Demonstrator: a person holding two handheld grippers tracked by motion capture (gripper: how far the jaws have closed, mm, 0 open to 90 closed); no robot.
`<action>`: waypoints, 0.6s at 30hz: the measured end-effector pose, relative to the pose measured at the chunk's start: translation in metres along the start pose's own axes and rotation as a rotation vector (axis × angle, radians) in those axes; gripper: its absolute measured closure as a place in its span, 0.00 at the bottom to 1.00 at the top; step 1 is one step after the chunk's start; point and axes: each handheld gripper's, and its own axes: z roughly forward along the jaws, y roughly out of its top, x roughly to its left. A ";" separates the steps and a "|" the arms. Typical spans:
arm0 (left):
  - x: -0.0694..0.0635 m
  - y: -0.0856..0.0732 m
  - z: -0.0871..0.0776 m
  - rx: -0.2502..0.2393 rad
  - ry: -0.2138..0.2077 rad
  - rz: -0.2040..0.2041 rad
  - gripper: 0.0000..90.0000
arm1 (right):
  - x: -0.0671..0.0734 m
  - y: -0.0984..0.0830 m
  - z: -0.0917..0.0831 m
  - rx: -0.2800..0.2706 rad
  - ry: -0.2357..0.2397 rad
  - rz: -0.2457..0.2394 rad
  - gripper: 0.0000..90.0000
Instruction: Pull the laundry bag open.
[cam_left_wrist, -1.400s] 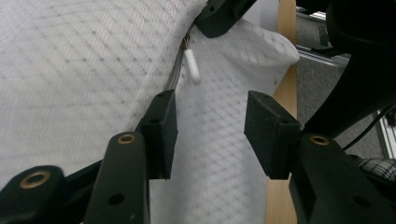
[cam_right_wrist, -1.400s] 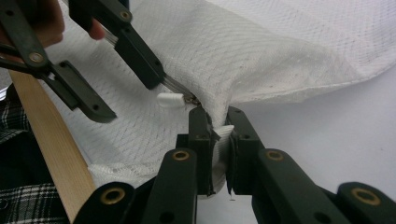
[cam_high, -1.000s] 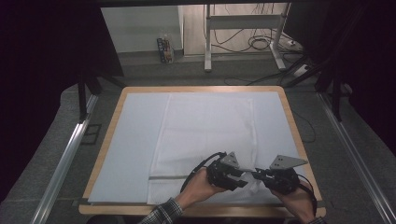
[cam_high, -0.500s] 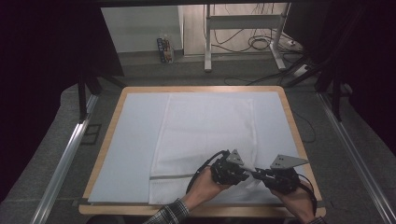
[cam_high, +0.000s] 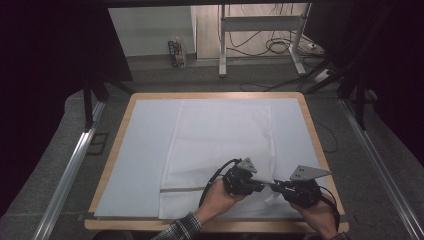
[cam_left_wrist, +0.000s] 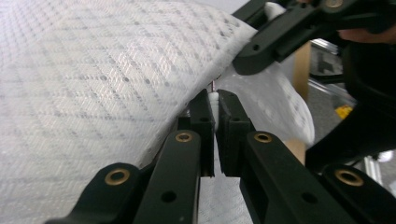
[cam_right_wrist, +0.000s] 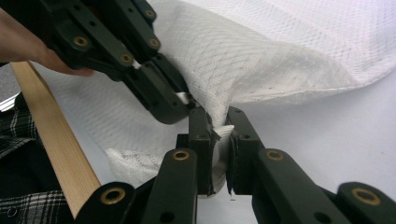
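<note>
- Since the earlier frame, the left tool (cam_high: 260, 186) has been shifted rightward until it nearly meets the right tool (cam_high: 276, 187).
- White mesh cloth (cam_high: 220, 150): spread flat on the bench (cam_high: 310, 122), centre of the high view, its lower right corner lifted.
- Left tool: clamped on a thin cloth fold (cam_left_wrist: 213, 100).
- Right tool: clamped on a bunched cloth edge (cam_right_wrist: 223, 135).
- Handling, judged: light, soft, limp; best taken at hems and corners.
- Room: wooden bench edge (cam_right_wrist: 51, 135) close by the tools; open surface in the upper and left frame.
</note>
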 end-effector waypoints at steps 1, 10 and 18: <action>0.000 0.000 -0.001 0.006 -0.005 0.004 0.97 | 0.000 0.000 0.000 0.001 0.001 0.003 0.91; -0.003 -0.004 -0.004 0.062 0.016 0.048 0.97 | 0.004 0.001 0.005 0.066 -0.024 -0.013 0.91; -0.001 -0.008 -0.012 0.070 0.024 0.063 0.97 | 0.003 0.000 0.007 0.079 -0.045 -0.011 0.91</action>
